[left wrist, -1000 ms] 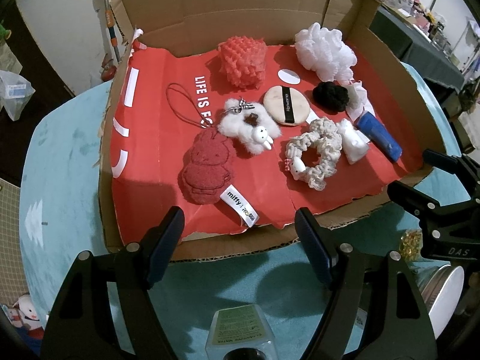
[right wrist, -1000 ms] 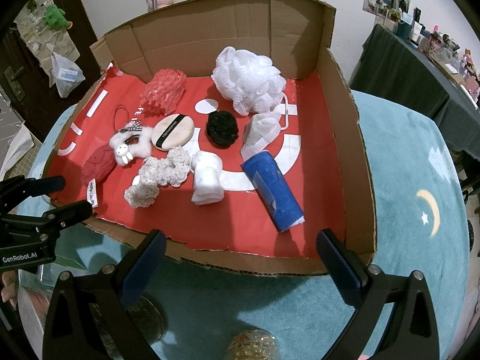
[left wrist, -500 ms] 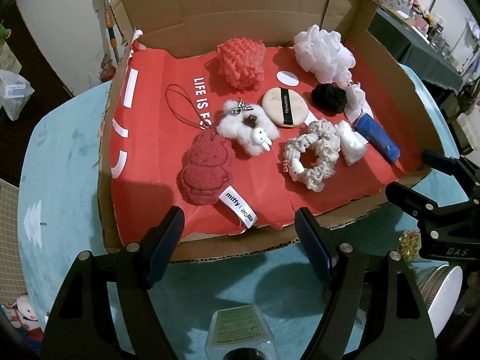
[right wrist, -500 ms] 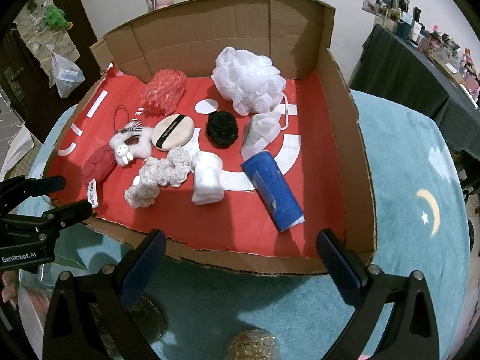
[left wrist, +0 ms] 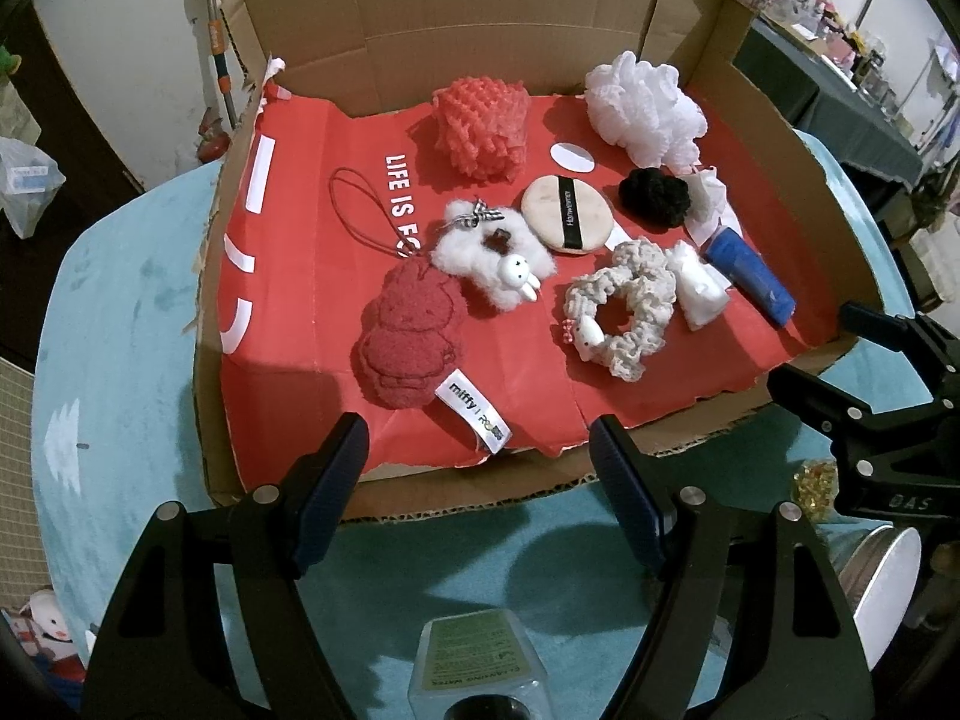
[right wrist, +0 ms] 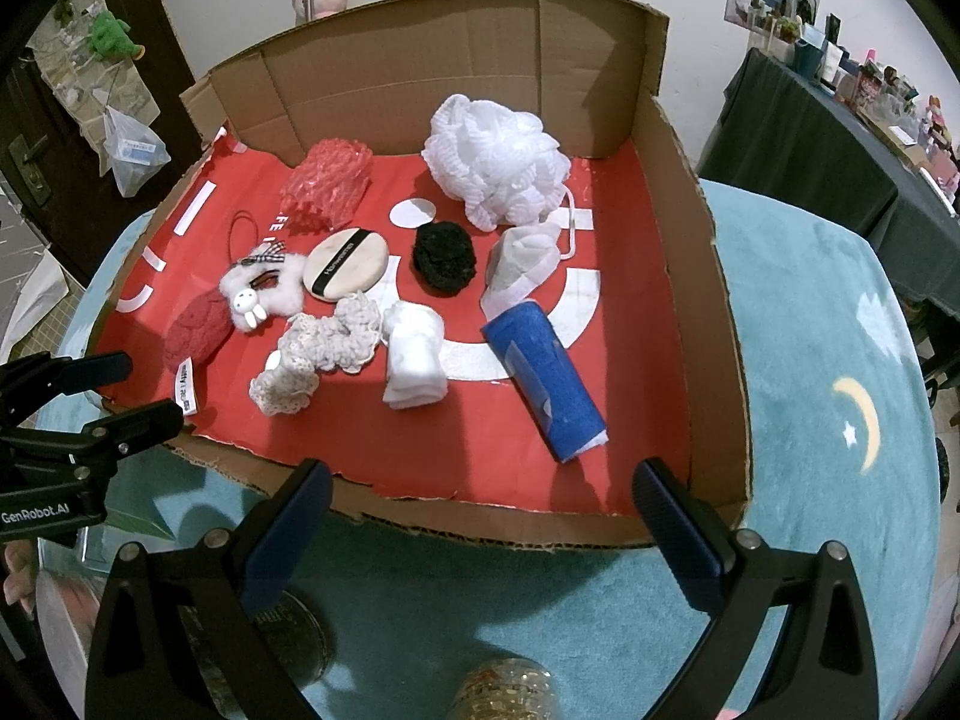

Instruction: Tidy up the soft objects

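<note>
A cardboard box with a red liner holds several soft things: a red plush, a white fluffy bunny charm, a powder puff, a cream scrunchie, a white bath pouf, a red mesh sponge, a black puff, a white cloth roll and a blue roll. My left gripper is open and empty at the box's front edge. My right gripper is open and empty at the front right.
The box sits on a teal cloth. A clear bottle lies under the left gripper. A metal tin and a gold-lidded jar lie near the right gripper. A dark table stands at the right.
</note>
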The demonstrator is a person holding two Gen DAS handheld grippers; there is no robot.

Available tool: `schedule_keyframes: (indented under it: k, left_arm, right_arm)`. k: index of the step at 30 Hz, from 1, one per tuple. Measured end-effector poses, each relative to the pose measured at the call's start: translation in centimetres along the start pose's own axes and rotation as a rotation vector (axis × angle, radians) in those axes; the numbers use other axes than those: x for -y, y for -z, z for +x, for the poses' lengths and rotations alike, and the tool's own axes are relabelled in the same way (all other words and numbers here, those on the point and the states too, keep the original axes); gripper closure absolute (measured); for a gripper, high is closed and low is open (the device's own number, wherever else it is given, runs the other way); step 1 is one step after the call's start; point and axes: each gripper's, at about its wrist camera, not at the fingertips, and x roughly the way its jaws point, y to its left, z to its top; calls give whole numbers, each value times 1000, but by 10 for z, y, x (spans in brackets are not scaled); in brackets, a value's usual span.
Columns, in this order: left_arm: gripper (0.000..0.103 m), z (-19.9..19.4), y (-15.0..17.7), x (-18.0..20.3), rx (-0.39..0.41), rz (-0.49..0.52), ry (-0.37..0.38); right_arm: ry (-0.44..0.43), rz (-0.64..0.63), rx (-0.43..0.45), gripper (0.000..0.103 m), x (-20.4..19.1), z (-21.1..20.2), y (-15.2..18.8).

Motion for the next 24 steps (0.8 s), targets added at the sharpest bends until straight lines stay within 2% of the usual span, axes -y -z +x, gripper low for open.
schedule_keyframes:
  k: [17, 24]
  left_arm:
    - [28, -9, 5, 5, 19, 11, 25]
    - [28, -20, 7, 7, 51, 9, 29]
  right_arm:
    - [26, 1, 6, 1, 0, -5, -1]
    - [30, 9, 22, 1, 4, -15, -2]
